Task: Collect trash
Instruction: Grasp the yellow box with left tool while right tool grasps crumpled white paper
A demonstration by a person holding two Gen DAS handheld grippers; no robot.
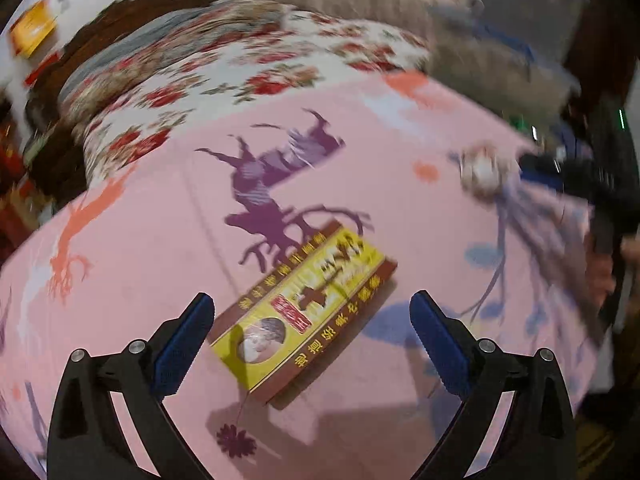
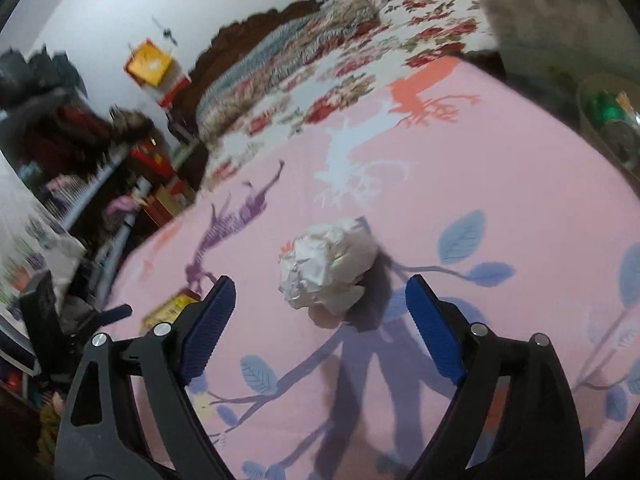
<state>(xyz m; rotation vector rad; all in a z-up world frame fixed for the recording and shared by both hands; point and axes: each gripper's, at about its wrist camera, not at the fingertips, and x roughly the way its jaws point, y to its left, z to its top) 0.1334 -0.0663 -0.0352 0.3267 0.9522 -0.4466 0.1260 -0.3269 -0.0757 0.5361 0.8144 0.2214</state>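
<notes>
A flat yellow and brown carton [image 1: 304, 312] with red lettering lies on the pink bed sheet [image 1: 160, 240]. My left gripper [image 1: 312, 300] hovers over it, open, its blue pads apart on either side of the carton without touching it. A crumpled white paper ball [image 2: 328, 268] rests on the same sheet [image 2: 500, 160]. My right gripper [image 2: 320, 284] is open just in front of the ball, with nothing between its pads. The ball [image 1: 482, 172] also shows blurred at the right of the left wrist view, and the carton [image 2: 170, 308] peeks out behind the right gripper's left finger.
A floral quilt [image 2: 320, 80] lies bunched at the head of the bed. A basket [image 2: 612, 120] with a green item sits beyond the bed's right edge. Cluttered shelves [image 2: 80, 160] stand along the left side. A yellow ornament [image 2: 150, 62] hangs on the white wall.
</notes>
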